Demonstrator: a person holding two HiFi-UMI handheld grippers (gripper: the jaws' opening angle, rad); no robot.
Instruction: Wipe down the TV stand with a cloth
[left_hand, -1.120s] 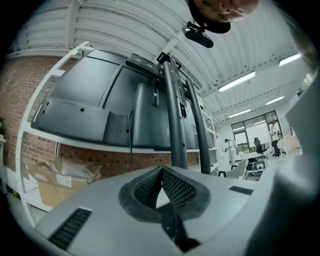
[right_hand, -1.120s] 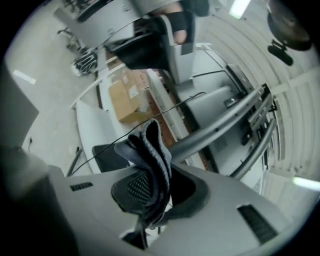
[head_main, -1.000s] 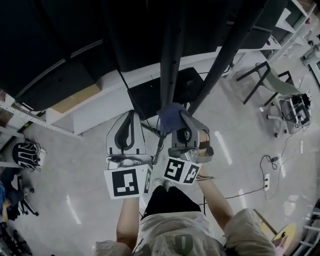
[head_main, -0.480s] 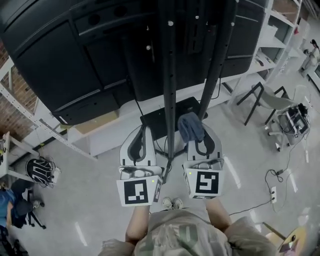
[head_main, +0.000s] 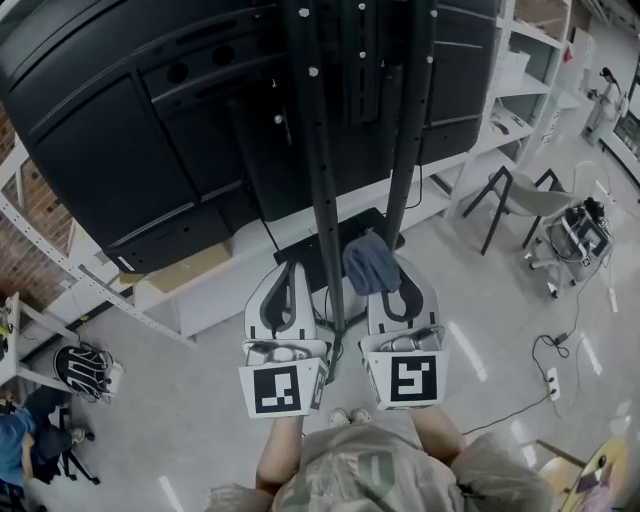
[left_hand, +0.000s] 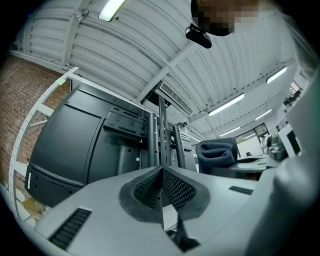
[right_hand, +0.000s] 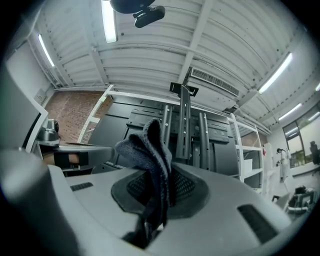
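Where the head view shows print at all, it is the black-and-white square markers on the left cube (head_main: 280, 388) and the right cube (head_main: 412, 378); they carry patterns only. The floor (head_main: 180, 400) is pale and glossy and fills the lower half of the frame. White shelving (head_main: 500, 100) stands at upper right, with a chair (head_main: 520, 195) below it. A cable with a power strip (head_main: 548, 380) lies at lower right. A brick wall (right_hand: 70, 115) shows at centre left of the right gripper view. The TV stand (head_main: 318, 150) rises at top centre: two black perforated uprights over a black base plate (head_main: 300, 255), with dark screens (head_main: 100, 130) mounted at upper left. The left gripper (head_main: 290, 272) points at the base plate, jaws pressed together with nothing between them, as confirmed in the left gripper view (left_hand: 161, 172). The right gripper (head_main: 392, 285) is clamped on the dark blue cloth (head_main: 370, 262), which bunches above its tips, just in front of the right upright; contact with the stand cannot be determined. In the right gripper view (right_hand: 161, 182), the cloth (right_hand: 150, 155) stands folded between the pads.
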